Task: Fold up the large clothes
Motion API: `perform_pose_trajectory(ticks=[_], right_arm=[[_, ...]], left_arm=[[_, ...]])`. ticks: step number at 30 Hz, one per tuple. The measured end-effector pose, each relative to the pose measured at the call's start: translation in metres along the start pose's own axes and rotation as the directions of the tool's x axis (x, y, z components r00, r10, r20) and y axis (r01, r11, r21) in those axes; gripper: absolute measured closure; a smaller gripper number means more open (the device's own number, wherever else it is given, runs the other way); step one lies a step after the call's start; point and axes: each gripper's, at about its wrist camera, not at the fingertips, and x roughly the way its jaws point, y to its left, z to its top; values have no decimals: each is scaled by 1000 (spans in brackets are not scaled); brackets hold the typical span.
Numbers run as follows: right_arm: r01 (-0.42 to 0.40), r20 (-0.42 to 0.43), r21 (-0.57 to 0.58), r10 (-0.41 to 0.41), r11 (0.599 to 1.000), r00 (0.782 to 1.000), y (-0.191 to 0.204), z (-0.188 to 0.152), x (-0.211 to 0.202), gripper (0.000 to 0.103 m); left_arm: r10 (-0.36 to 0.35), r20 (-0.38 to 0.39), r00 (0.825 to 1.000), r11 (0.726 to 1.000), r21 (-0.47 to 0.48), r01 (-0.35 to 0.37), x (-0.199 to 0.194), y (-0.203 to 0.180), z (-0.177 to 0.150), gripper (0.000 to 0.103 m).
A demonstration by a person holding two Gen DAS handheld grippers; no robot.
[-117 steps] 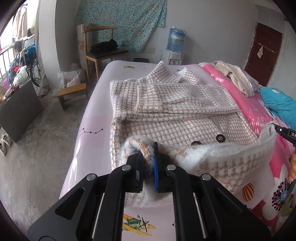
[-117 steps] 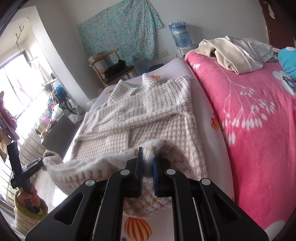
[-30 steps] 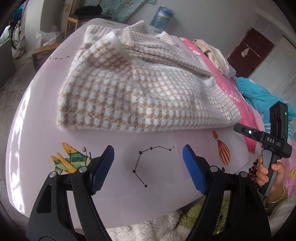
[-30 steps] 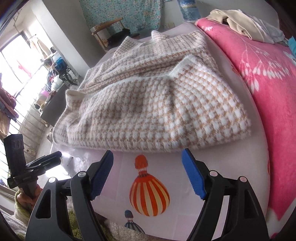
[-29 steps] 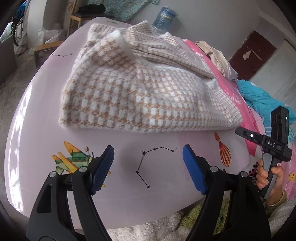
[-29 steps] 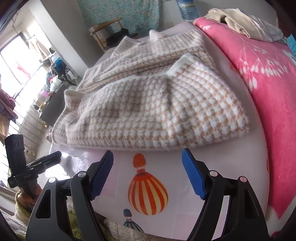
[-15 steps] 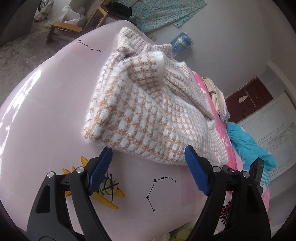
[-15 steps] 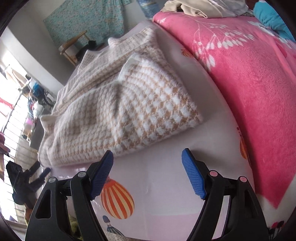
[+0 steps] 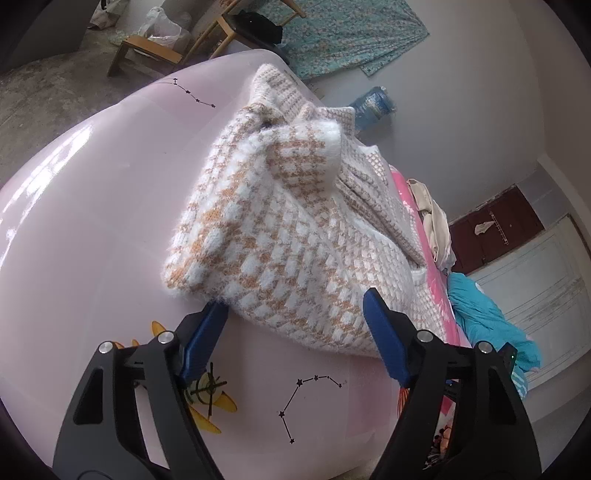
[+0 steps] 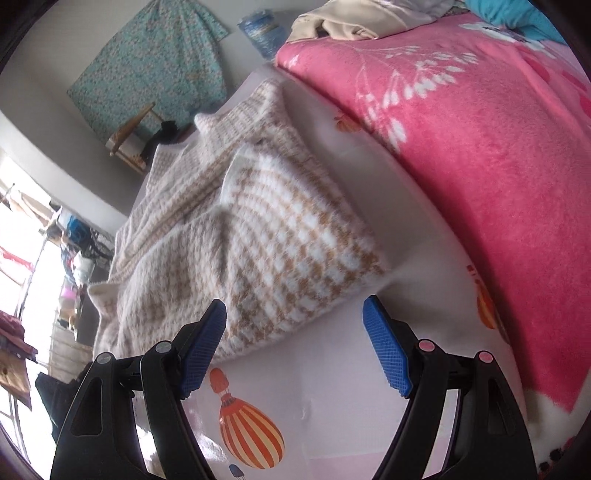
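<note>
A thick checked coat (image 9: 280, 236), tan and white and fuzzy, lies folded over on itself on the pale pink sheet (image 9: 92, 206) of the bed, its folded edge facing the person. The left gripper (image 9: 295, 332) is tilted down at the near left corner of the bundle; its blue pads (image 9: 384, 336) stand apart on either side of the folded edge, the jaws are closing, and the pads do not yet press the cloth, though the left pad sits right against the fuzzy hem. The right gripper (image 10: 295, 332) points down at the near right corner of the coat (image 10: 258, 243); its jaws are spread wide with the coat's edge between the tips, not pinched, one pad just beside the hem. Printed balloons (image 10: 247, 424) and star lines (image 9: 306, 398) mark the sheet in front of the coat. A bright pink blanket (image 10: 480, 140) covers the bed to the right, with a beige garment (image 10: 343, 18) heaped at its far end. A teal patterned cloth (image 10: 155, 62) hangs on the far wall above a wooden chair (image 10: 129, 140)
</note>
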Motion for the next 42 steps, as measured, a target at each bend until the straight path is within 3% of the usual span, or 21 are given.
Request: perform_pose_trajectory(ticks=[8, 10, 12, 15, 17, 21, 28, 36, 39, 42], right_arm=[[25, 94, 67, -31, 997, 995, 0, 6, 9, 29], [66, 127, 57, -73, 996, 989, 5, 5, 12, 34], [130, 148, 25, -133, 991, 980, 12, 7, 16, 56], [170, 151, -35, -162, 985, 975, 18, 10, 24, 77], [183, 162, -92, -166, 979, 973, 28, 11, 22, 84], [200, 239, -199, -150, 959, 959, 51, 10, -4, 91], [140, 298, -254, -60, 957, 953, 65, 15, -48, 95], [58, 217, -256, -1, 965, 976, 56, -4, -75, 95], [41, 142, -244, -6, 969, 990, 43, -11, -63, 92], [-1, 20, -152, 4, 988, 1000, 17, -8, -35, 85]], left_arm=[[8, 43, 999, 991, -130, -2, 3, 13, 8, 54], [53, 43, 998, 991, -125, -48, 5, 12, 9, 68], [107, 34, 994, 991, -84, -103, 7, 6, 11, 74], [189, 45, 981, 981, 47, -191, 9, -12, 11, 84], [233, 71, 970, 958, 152, -241, 7, -29, 11, 90], [252, 160, 954, 904, 313, -291, -11, -60, 7, 95], [210, 235, 949, 846, 442, -297, -46, -98, 4, 96], [219, 161, 962, 861, 432, -268, -76, -95, 1, 96], [241, 65, 968, 900, 359, -248, -76, -72, 0, 94], [277, -43, 960, 928, 269, -256, -60, -37, 0, 88]])
